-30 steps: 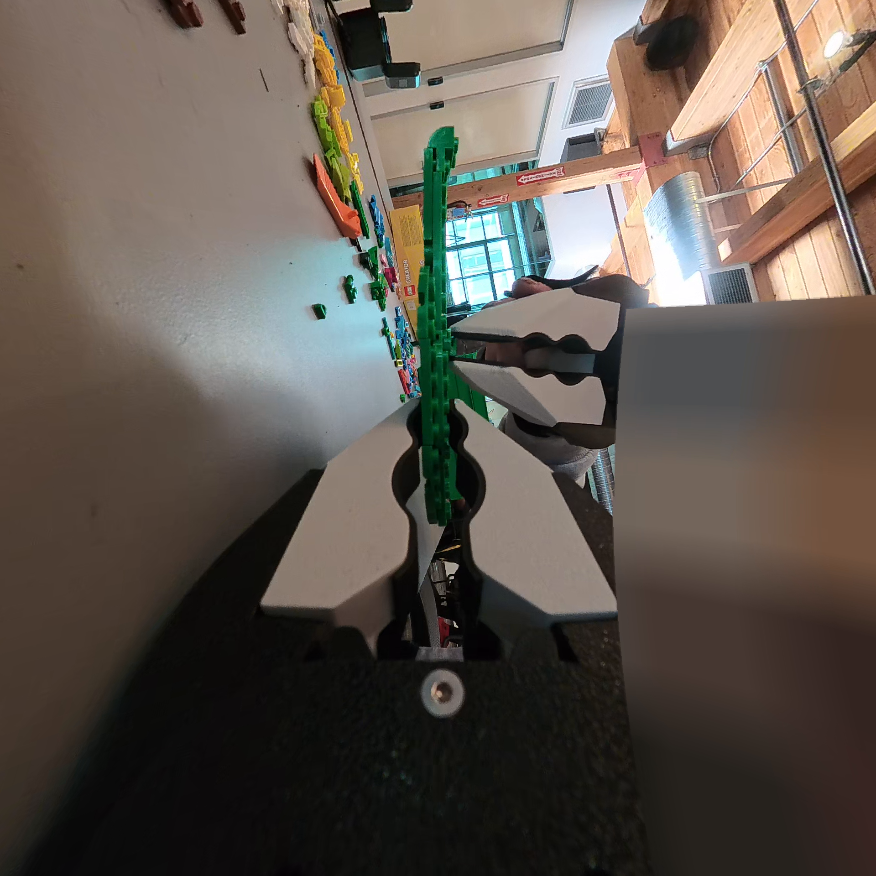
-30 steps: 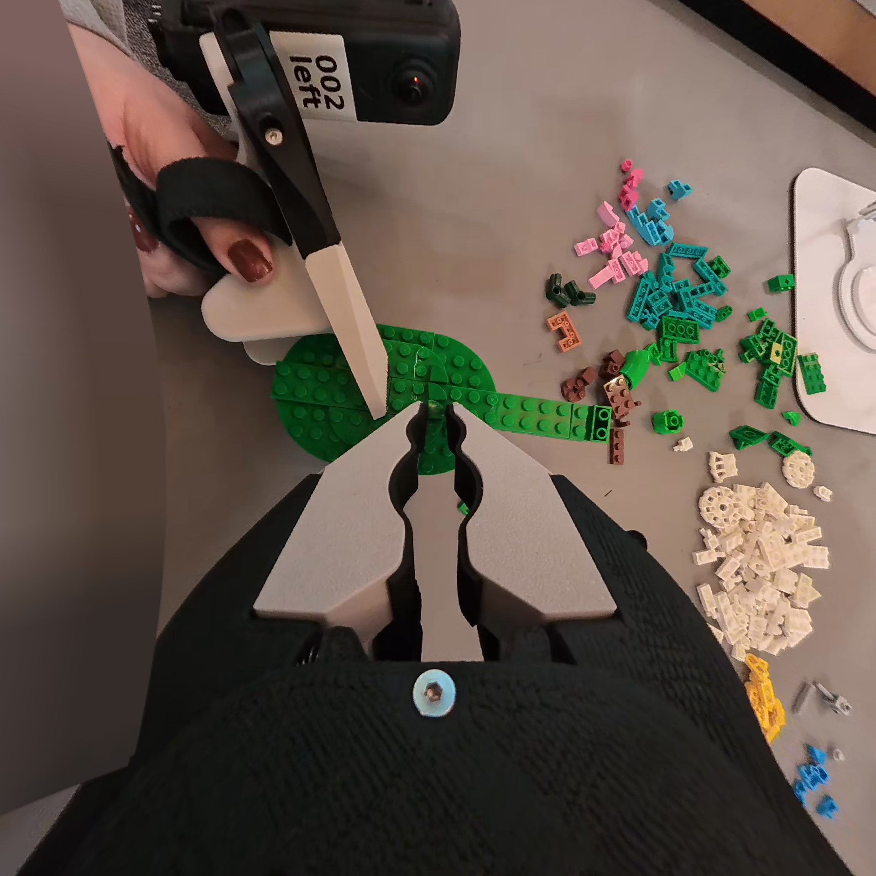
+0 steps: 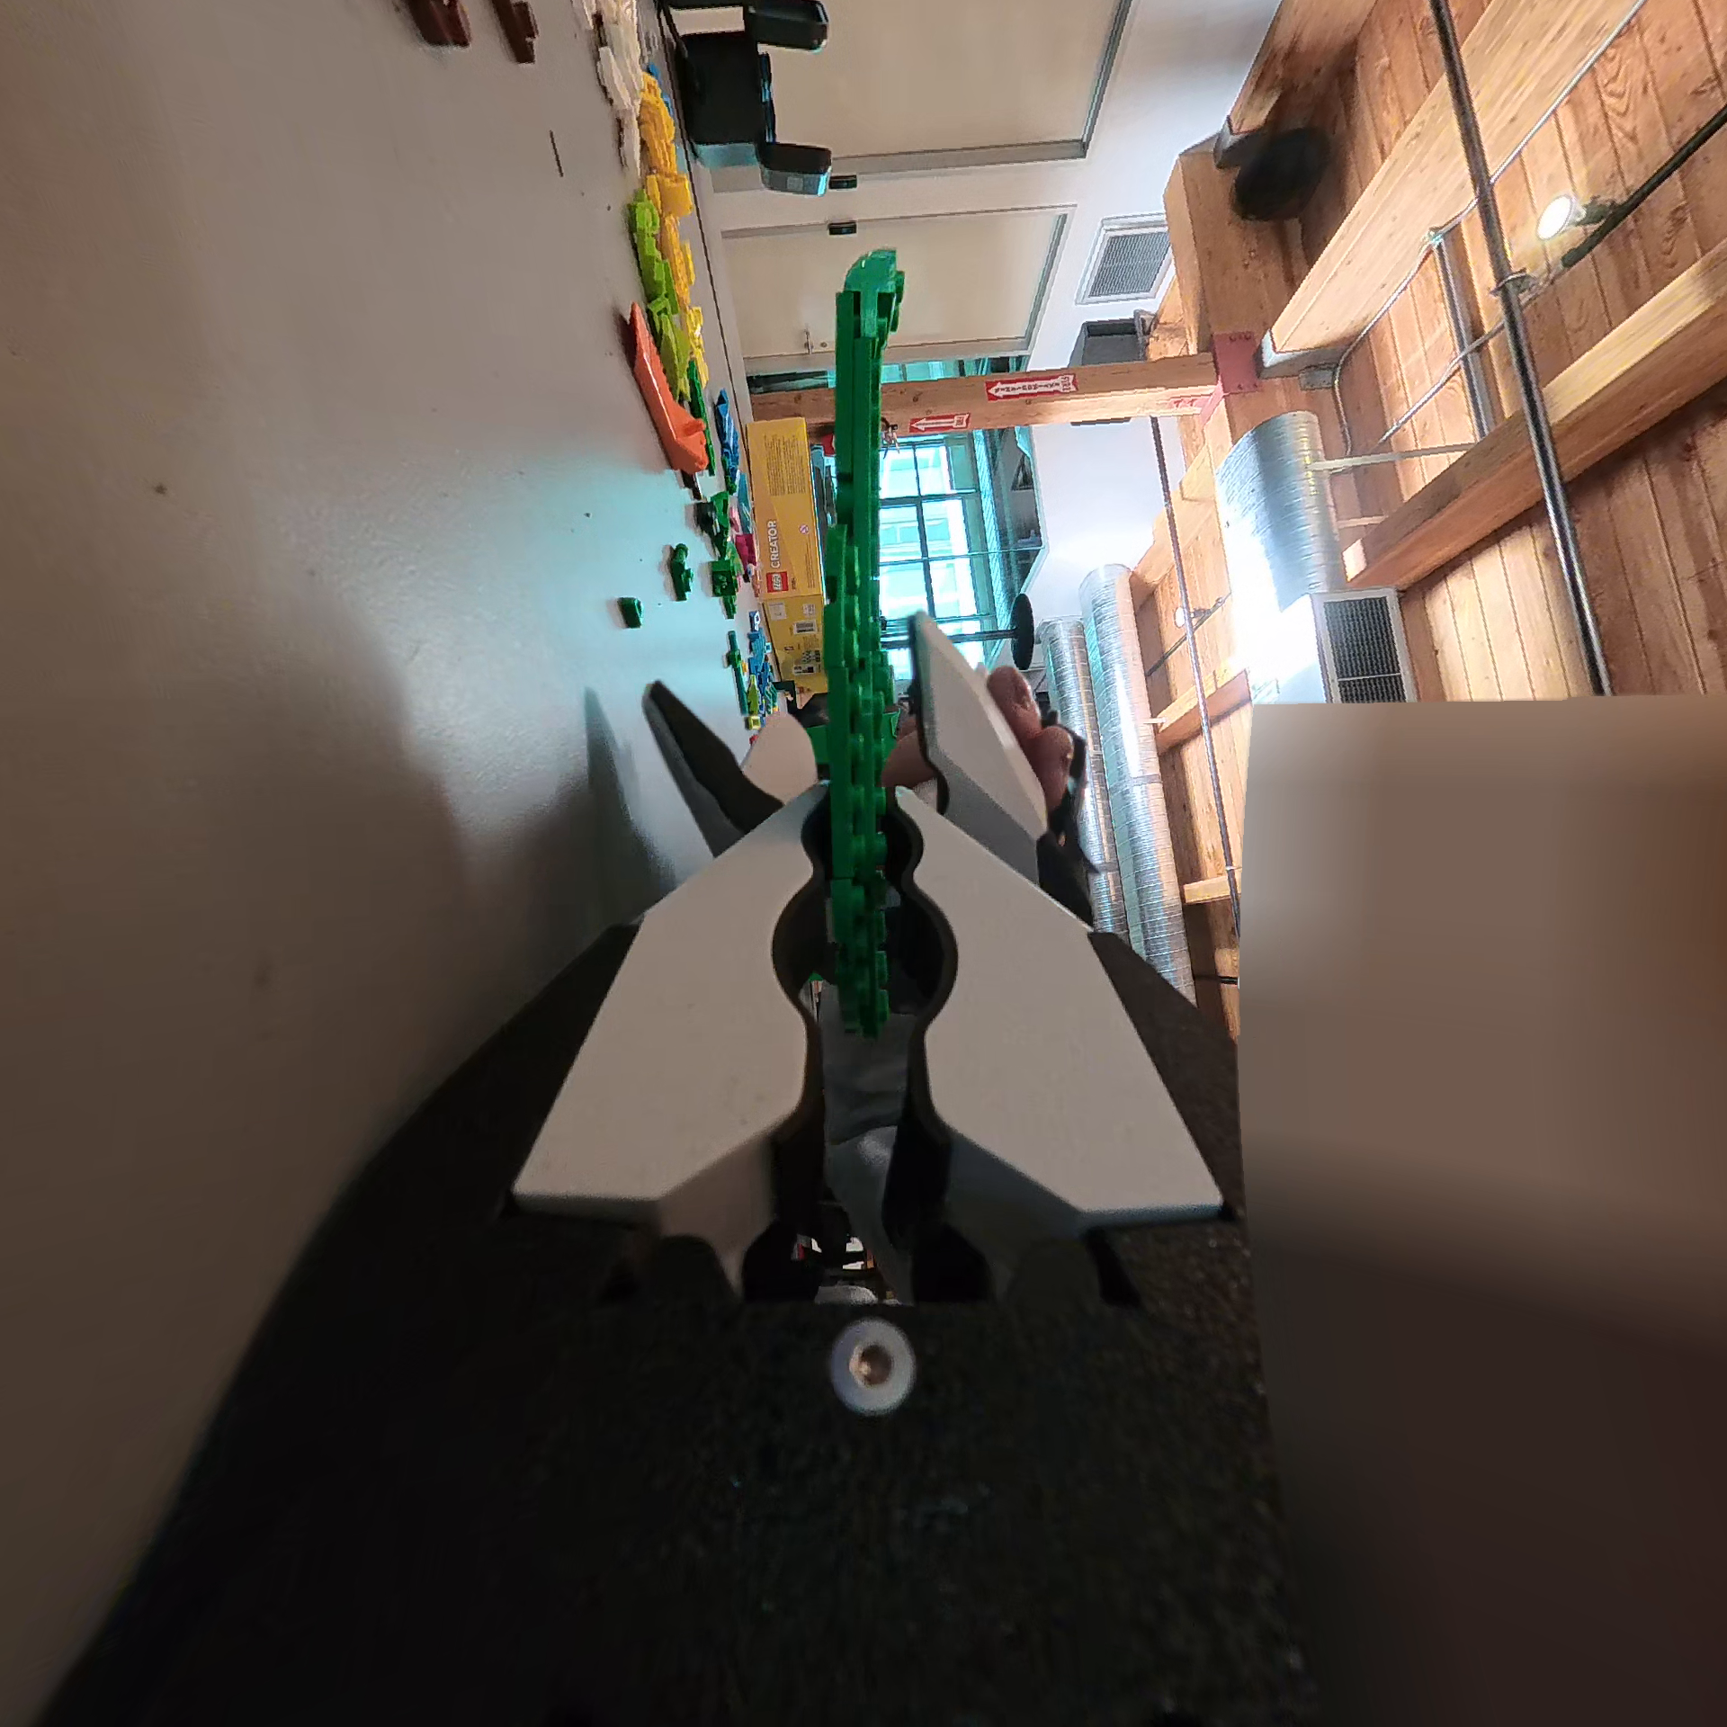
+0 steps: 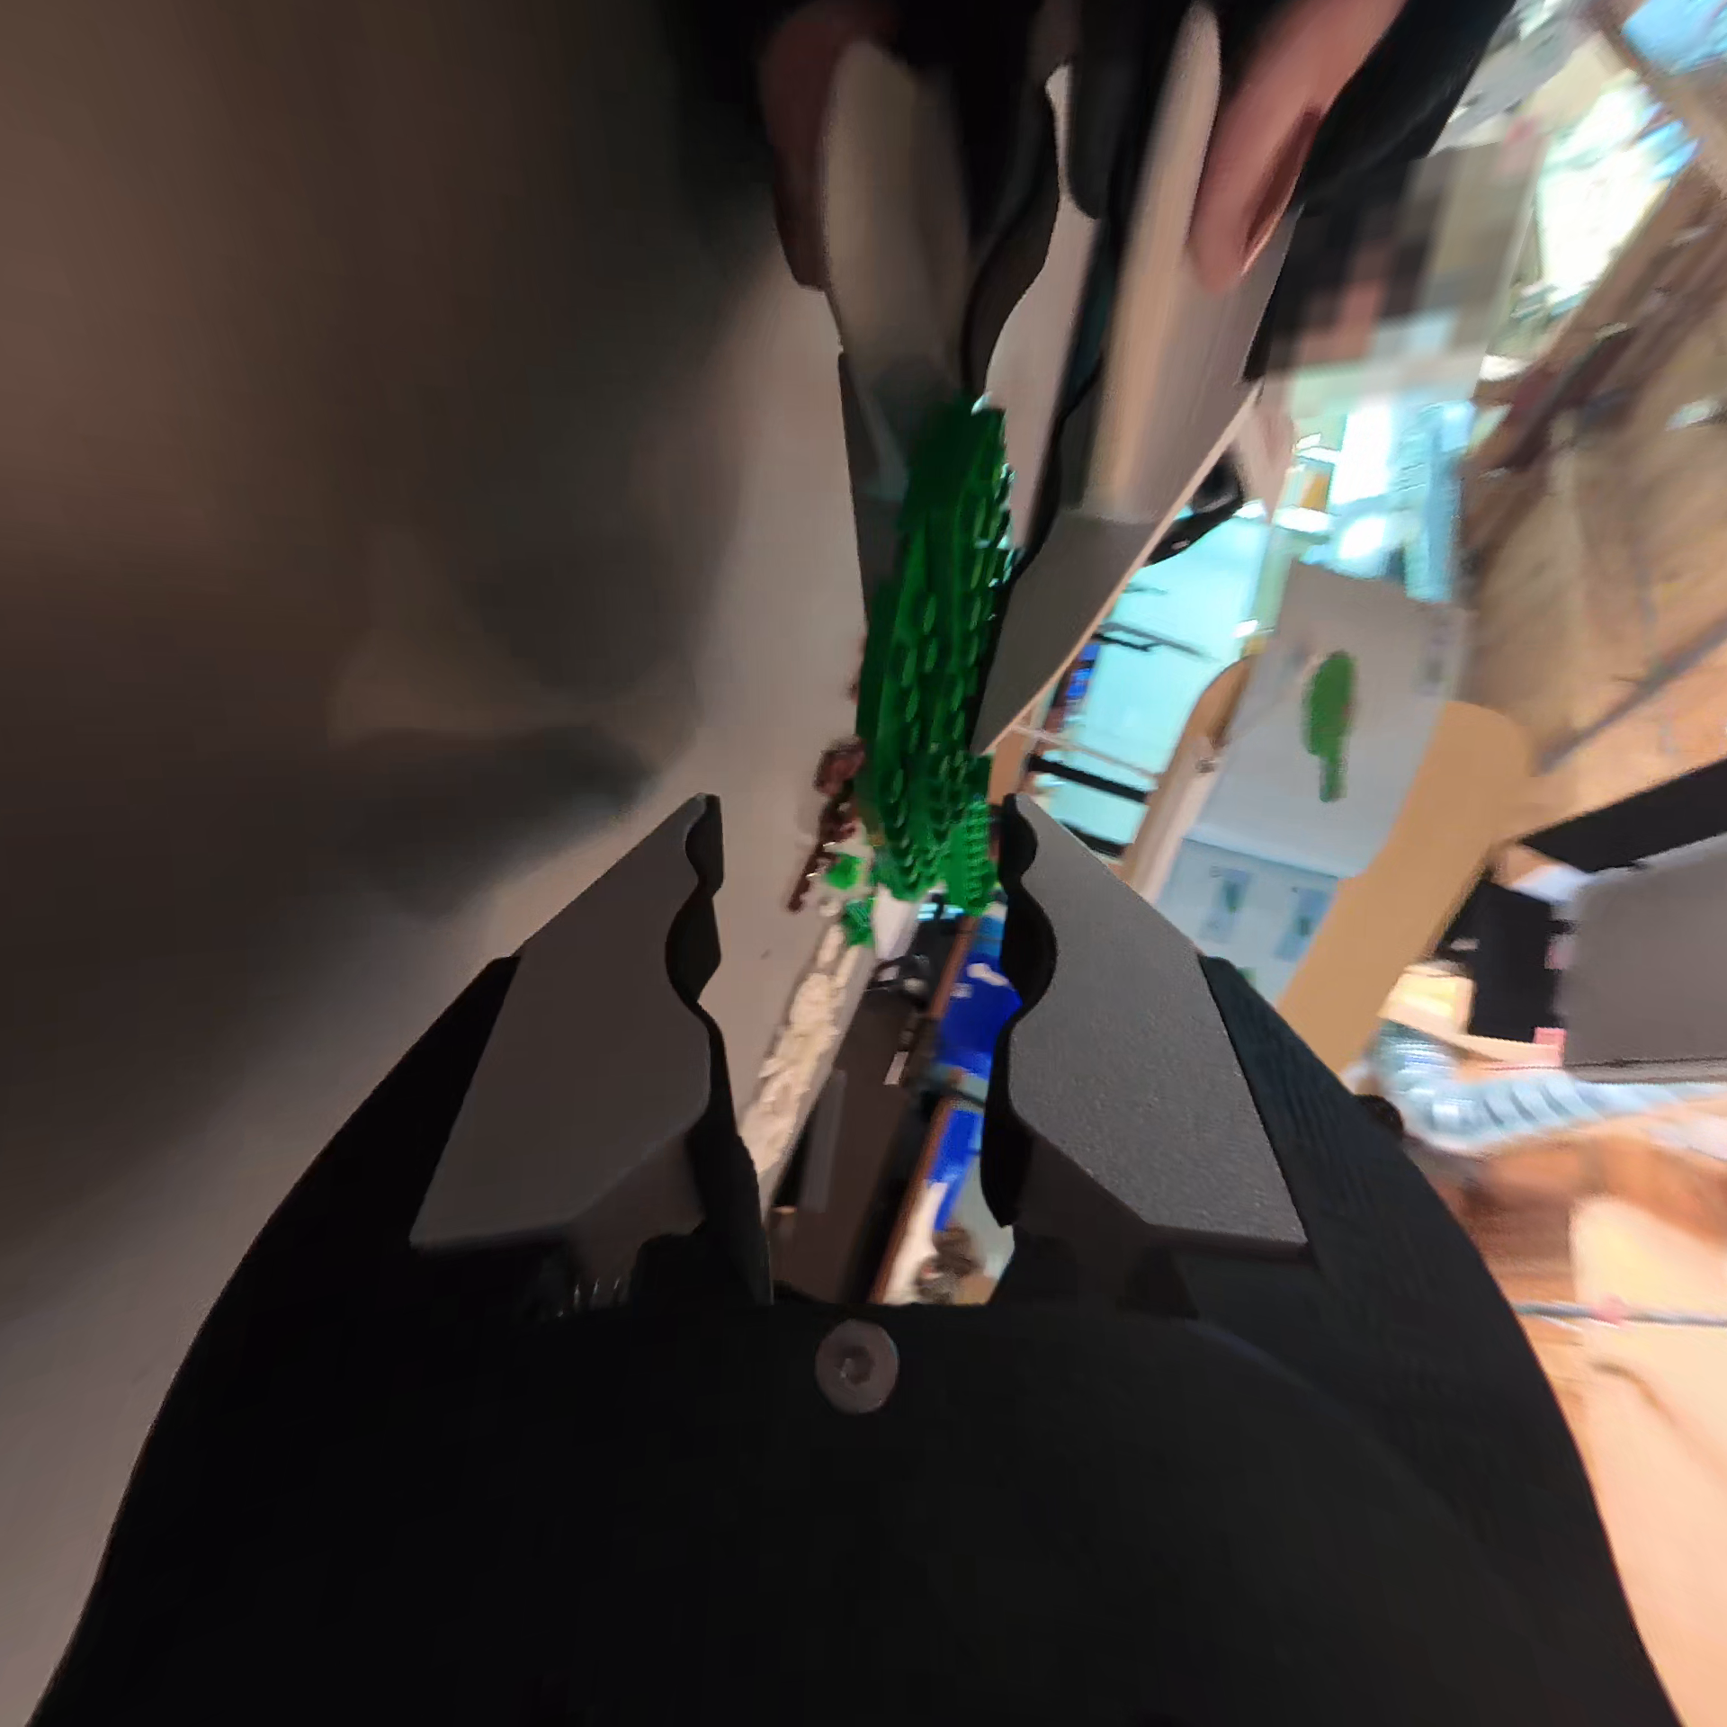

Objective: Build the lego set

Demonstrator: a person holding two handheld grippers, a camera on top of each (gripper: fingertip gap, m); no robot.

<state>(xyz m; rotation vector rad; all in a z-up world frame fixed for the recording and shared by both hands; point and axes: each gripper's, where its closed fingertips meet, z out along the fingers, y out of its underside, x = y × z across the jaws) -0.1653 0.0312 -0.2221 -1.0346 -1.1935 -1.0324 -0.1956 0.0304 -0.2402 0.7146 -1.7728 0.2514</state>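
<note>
Clamping the green brick plate (image 3: 855, 748) edge-on in my left claw (image 3: 864, 813), I am holding it up off the desk (image 3: 308, 467), while my right claw (image 4: 860, 822) is gaping wide, gripping nothing, just near the plate's lower end.

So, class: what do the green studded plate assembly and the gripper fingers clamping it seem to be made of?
Green studded plate assembly: likely glossy moulded plastic, given its sharp studs and sheen. Left gripper fingers: matte grey, probably plastic, with smooth, even, scalloped faces.
</note>
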